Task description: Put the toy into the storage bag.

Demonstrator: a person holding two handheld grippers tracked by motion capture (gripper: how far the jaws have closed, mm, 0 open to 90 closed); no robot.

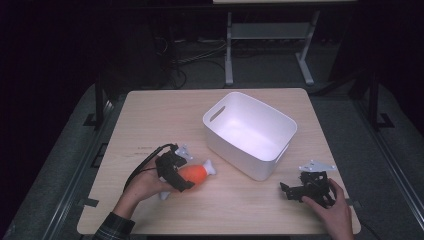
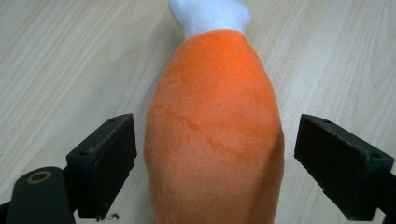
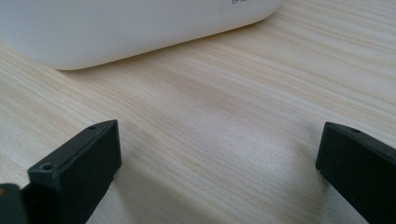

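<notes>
- High view: my left gripper [image 1: 176, 172] straddles the plush drumstick [image 1: 194, 173] near the table's front-left; the white bin [image 1: 249, 133] sits mid-table. My right gripper [image 1: 306, 189] rests near the front-right corner.
- Left gripper view: jaws apart, flanking the orange body [image 2: 215, 135]; soft plush could squeeze out if I close off-centre.
- Right gripper view: jaws apart on bare table [image 3: 224, 135], nothing held.

Orange plush drumstick toy with white ends [image 2: 215, 135]: lower end cut off at bottom edge of left gripper view. White plastic bin [image 3: 126, 28]: cropped along top of right gripper view; printed mark at upper right unreadable.
</notes>
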